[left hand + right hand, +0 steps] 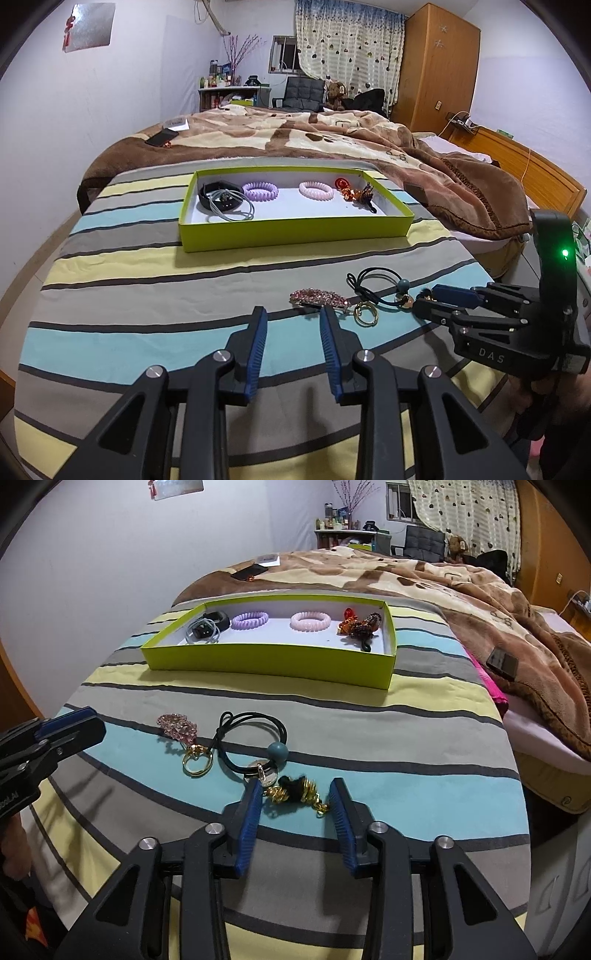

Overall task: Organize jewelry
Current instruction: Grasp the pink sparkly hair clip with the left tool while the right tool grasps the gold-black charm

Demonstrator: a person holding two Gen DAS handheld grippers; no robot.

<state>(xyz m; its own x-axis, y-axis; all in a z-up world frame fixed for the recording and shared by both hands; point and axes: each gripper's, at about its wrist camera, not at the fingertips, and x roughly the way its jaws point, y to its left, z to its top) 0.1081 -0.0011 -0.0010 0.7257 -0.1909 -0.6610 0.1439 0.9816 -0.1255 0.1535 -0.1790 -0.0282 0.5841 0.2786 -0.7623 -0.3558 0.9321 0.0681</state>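
Note:
A lime green box [295, 230] [269, 661] on the striped sheet holds a black band with grey cord [219, 197], a purple coil tie [260, 191], a pink coil tie [316, 190] and red and brown clips [354, 192]. On the sheet lie a pink rhinestone clip [319, 297] [177, 725], a gold ring [365, 315] [197, 764], a black hair tie with a teal bead [380, 286] [255, 738] and a black and gold ornament [295, 790]. My left gripper [293, 325] is open just before the pink clip. My right gripper [295, 797] is open around the ornament.
A brown patterned blanket [332, 136] covers the bed beyond the box. A phone [160, 137] lies far left on it, a dark card [502, 662] at the right. The bed edge drops off at the right, by a wooden headboard [524, 166].

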